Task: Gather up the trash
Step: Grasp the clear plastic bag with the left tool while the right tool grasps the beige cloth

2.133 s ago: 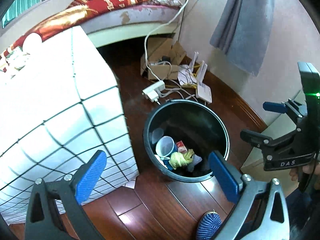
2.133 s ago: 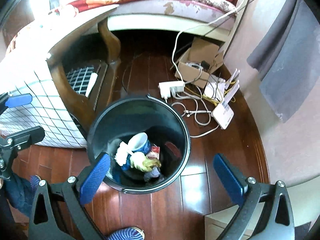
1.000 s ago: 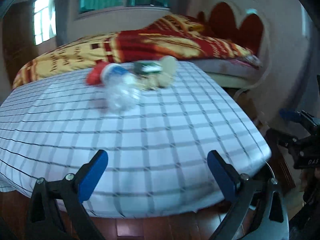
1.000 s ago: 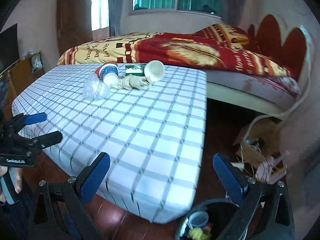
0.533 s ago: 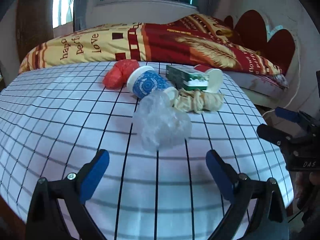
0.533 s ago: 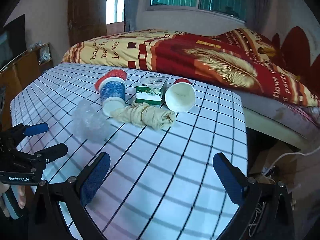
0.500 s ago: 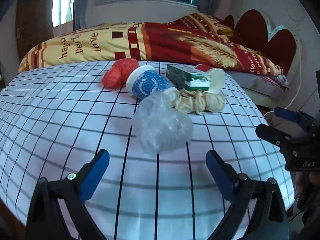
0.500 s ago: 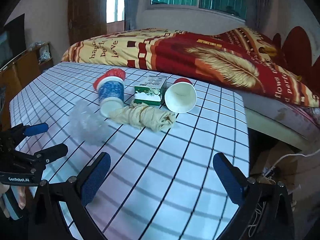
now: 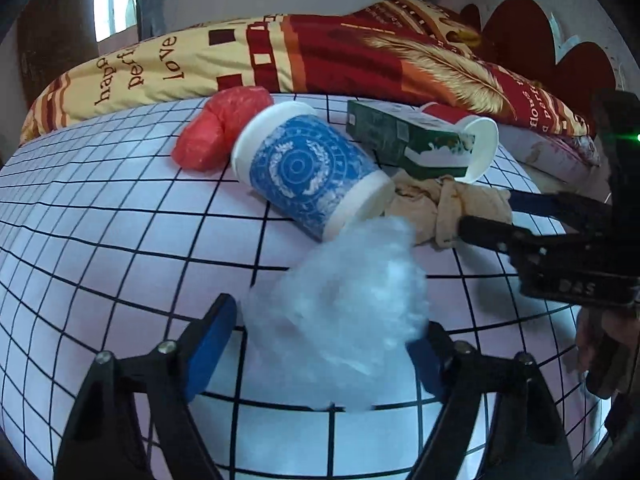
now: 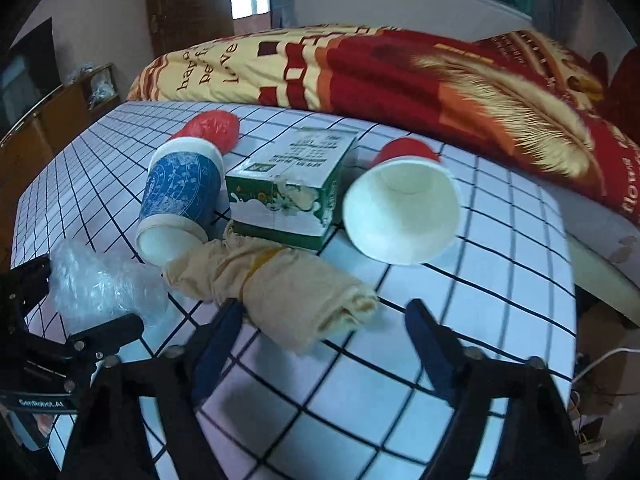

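Six trash items left on counter [image 9: 100, 240] (none lifted yet). Left hand-held gripper [image 9: 324, 332] closing around clear plastic wad [image 9: 344, 304]; right hand-held gripper [image 10: 324, 332] closing around beige cloth roll [image 10: 280, 284], neither pinched yet.

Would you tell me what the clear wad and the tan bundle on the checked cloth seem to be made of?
The clear wad looks like thin plastic film, glossy and translucent, crumpled into shiny creases. The tan bundle looks like soft matte fabric, possibly thin knit, rolled up with limp folds and a yellowish band around its middle; the exact fibre is unclear.
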`<state>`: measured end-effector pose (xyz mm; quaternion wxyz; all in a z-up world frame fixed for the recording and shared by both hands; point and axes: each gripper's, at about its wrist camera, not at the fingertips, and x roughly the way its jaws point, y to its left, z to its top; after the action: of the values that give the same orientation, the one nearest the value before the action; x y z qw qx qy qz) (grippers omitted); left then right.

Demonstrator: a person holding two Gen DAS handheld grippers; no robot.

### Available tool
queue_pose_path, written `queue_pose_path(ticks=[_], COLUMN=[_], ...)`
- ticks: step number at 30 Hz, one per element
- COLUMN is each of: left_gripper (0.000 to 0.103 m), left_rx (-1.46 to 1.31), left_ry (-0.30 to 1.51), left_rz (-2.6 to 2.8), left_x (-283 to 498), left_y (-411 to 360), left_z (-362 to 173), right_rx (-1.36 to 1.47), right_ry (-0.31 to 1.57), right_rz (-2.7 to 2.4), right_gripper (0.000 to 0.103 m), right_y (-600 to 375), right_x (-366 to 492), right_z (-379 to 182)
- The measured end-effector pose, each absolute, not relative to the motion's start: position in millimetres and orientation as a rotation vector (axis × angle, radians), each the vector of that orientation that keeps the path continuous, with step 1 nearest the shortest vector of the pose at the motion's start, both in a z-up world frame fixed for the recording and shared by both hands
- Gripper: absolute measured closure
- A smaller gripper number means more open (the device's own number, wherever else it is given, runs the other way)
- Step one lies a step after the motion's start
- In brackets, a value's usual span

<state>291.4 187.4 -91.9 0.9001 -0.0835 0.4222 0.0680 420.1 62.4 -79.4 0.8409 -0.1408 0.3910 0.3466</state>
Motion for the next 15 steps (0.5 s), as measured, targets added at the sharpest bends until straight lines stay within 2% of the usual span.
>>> queue_pose_path(ticks=[3,4,5,6,10,15], left_gripper=[0.036,0.047,0.053,0.055,0.058,0.058], left_rx=[-0.172,-0.177,-0.181,-0.184,-0.185,-0.187], left_ry=[0.876,0.872,0.870,0.869,0.841,0.809], left_rz=[0.128,0.113,0.104,0.097,0.075,0.066], left_x=[293,293,293,293,284,264], left_y=[185,185,185,183,178,171], left_z=[-93,-93,-93,-92,-88,-79], right_rx=[-0.286,-0.284,-0.286,-0.288,-0.305,-0.274], right_ry=[0.842,0.840,0.835,0.835,0.823,0.798], right_rz=[0.776,0.783,0.785,0.787,0.794,0.773], right_gripper=[0.053,0.059,0.064,0.075,0.081,0.081], right_y=[68,68,68,67,60,36], right_x=[418,416,411,408,387,364], right_z=[-82,-82,-81,-81,-80,-72])
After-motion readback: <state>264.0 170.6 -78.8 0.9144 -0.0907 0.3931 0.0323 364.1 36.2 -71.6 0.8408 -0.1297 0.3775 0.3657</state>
